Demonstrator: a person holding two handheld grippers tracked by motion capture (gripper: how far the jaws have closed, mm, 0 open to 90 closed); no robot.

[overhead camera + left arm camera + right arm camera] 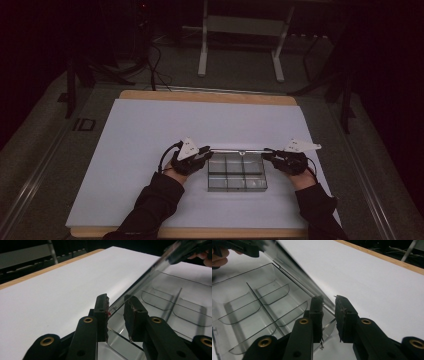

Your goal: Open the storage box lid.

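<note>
You pinch the clear hinged lid (pixel 237 150) of the transparent compartment box (pixel 237 181) with each hand-held gripper — left (pixel 206 155), right (pixel 267 153) — lid raised, not yet shut.

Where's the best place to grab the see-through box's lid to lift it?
Grab the lid by the thin edge at its two ends, one gripper from the left side and one from the right. It is a flat clear sheet standing up along the back of the divided box, so those end edges fit between narrow jaws.
</note>
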